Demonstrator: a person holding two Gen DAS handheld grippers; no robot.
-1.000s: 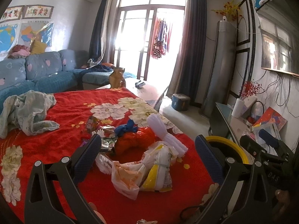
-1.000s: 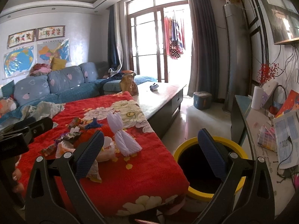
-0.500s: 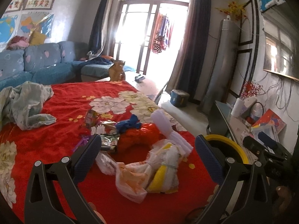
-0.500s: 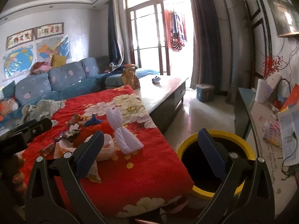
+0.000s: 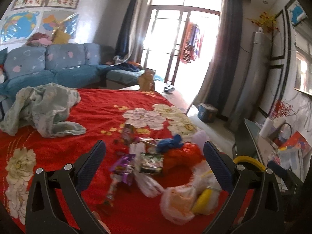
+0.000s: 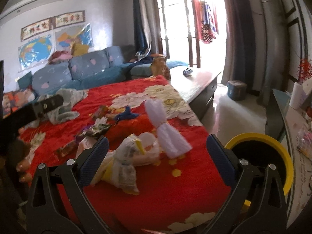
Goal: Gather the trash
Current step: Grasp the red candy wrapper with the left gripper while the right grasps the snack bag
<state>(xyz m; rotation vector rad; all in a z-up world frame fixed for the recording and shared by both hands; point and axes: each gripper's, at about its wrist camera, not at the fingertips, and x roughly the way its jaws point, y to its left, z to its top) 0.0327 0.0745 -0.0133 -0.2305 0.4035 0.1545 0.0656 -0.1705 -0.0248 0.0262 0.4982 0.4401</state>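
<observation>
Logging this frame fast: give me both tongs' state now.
Left tongs: open, holding nothing, above the trash pile.
Right tongs: open, holding nothing, near the yellow bin.

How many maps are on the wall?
2. The blue world map hangs above the sofa; the colourful map hangs just right of it.

Counted: two grippers, left gripper (image 5: 154, 157) and right gripper (image 6: 157, 152); one yellow-rimmed bin (image 6: 259, 156); one white tied bag (image 6: 165, 130); one red bag (image 5: 183, 156); one blue scrap (image 5: 169, 143); two wall maps (image 5: 17, 26). Wrapper count not determined.
</observation>
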